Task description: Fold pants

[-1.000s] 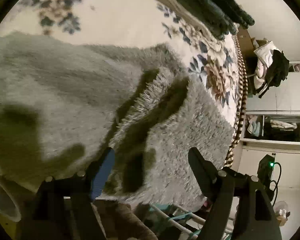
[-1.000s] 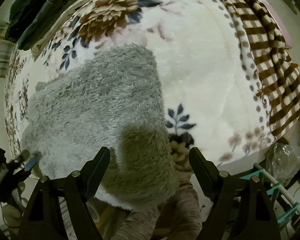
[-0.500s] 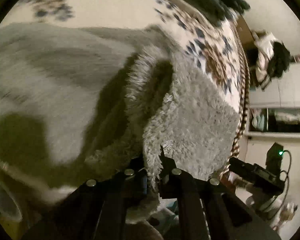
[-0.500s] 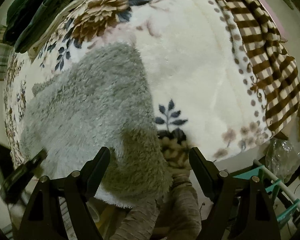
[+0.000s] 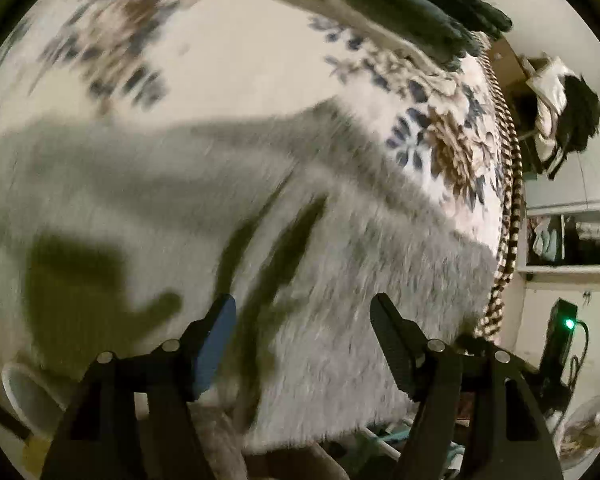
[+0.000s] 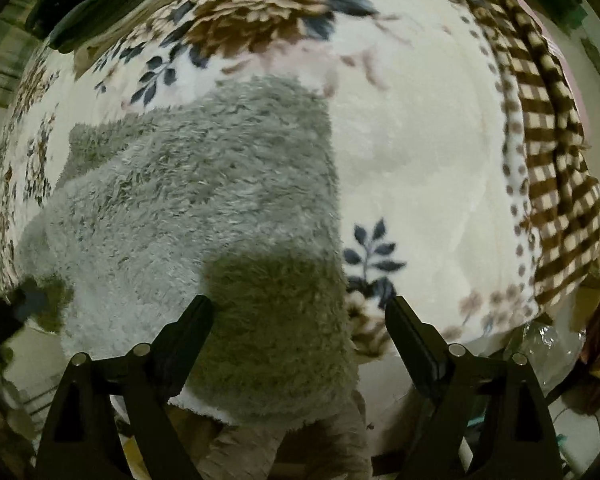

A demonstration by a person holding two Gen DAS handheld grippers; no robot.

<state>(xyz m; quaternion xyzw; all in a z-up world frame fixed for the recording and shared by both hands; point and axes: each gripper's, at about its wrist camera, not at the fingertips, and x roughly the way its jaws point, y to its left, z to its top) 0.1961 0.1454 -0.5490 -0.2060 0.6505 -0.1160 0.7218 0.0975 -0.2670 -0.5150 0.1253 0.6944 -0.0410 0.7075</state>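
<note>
The left gripper [image 5: 302, 316] was opening, its jaws apart above the grey fleece pants [image 5: 360, 264] lying beneath it. The right gripper [image 6: 300, 316] was opening over the pants' right edge, gripping nothing.

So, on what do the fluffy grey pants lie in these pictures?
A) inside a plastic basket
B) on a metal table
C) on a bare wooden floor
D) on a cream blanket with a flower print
D: the grey pants lie spread on the cream flowered blanket, which shows around them in both views.
</note>
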